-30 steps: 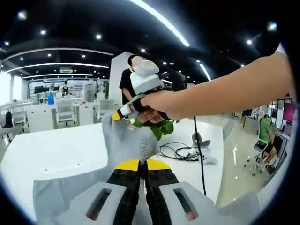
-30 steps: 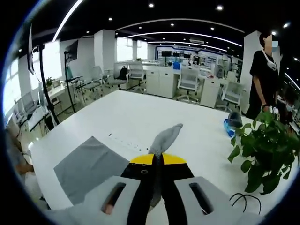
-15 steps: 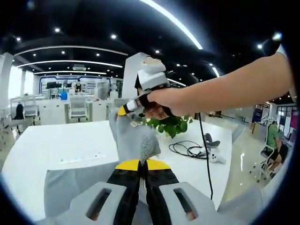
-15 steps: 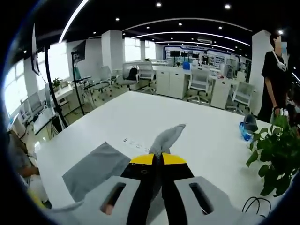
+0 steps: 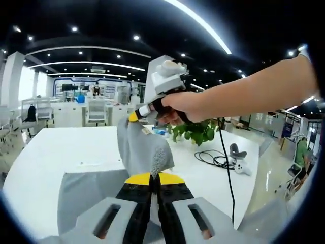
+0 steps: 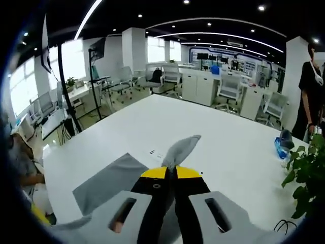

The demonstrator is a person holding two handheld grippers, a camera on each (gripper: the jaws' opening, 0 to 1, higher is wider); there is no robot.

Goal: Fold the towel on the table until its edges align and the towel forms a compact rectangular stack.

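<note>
White table [image 5: 56, 152] under a dark ceiling with strip lights, open office with desks and chairs behind: that is the setting in the left gripper view. Rising from the bottom, the left gripper [image 5: 155, 175] has its yellow-tipped jaws pressed together on a pinch of the grey towel [image 5: 139, 147], a small tuft of cloth poking out above the tips. From there the towel runs up as a lifted fold to the right gripper [image 5: 133, 117], held in a hand [image 5: 177, 107] whose bare arm comes in from the right; its jaws are clamped on the towel's upper edge. More of the towel lies flat on the table to the lower left. Behind the hand sits a green plant [image 5: 195, 133], and further right a black cable [image 5: 213, 158] coils on the tabletop beside a white controller [image 5: 238, 165].

Over in the right gripper view, the same white table [image 6: 152, 122] stretches away toward rows of desks. At the bottom, the right gripper [image 6: 171, 172] is clenched on the towel [image 6: 109, 178], a grey corner standing up past the tips while the rest spreads flat to the left on the table. At the right edge are the plant [image 6: 307, 173], a blue object [image 6: 282, 147] and a person in black [image 6: 311, 86] standing by the table
</note>
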